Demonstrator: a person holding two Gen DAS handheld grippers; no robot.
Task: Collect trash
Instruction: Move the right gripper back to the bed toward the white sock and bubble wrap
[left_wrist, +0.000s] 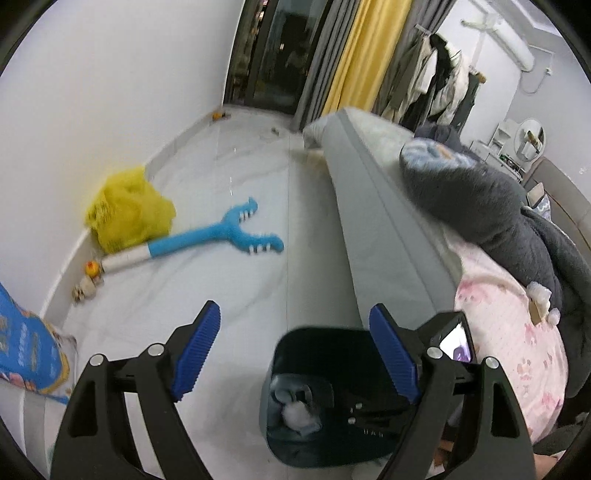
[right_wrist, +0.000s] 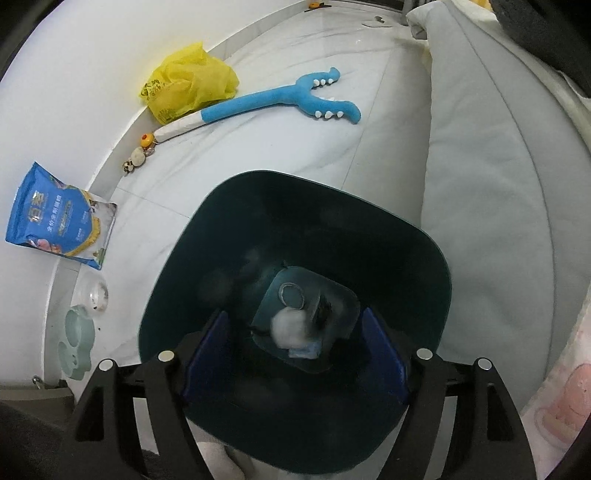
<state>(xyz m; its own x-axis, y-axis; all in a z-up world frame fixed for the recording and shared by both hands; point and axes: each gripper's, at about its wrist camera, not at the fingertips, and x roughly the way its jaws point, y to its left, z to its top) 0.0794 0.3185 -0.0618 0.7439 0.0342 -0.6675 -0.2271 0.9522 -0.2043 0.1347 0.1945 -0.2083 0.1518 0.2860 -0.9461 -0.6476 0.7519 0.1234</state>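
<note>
A dark green trash bin (right_wrist: 229, 229) stands on the white floor beside the bed; it also shows in the left wrist view (left_wrist: 295, 343). At its bottom lie a white crumpled wad (right_wrist: 290, 328) and bits of other trash, also seen in the left wrist view (left_wrist: 299, 415). My right gripper (right_wrist: 295, 365) is open and empty, its blue pads inside the bin's mouth above the wad. My left gripper (left_wrist: 295, 354) is open and empty, held above the floor at the bin's far rim. More small white crumpled pieces (left_wrist: 543, 295) lie on the bed.
A yellow plastic bag (right_wrist: 188, 86), a blue plush toy (right_wrist: 273, 101) and small toys (right_wrist: 142, 149) lie by the wall. A blue snack pouch (right_wrist: 59, 218) and pet bowls (right_wrist: 77, 332) sit left. The grey bed edge (left_wrist: 373, 229) with dark blankets (left_wrist: 480, 199) fills the right.
</note>
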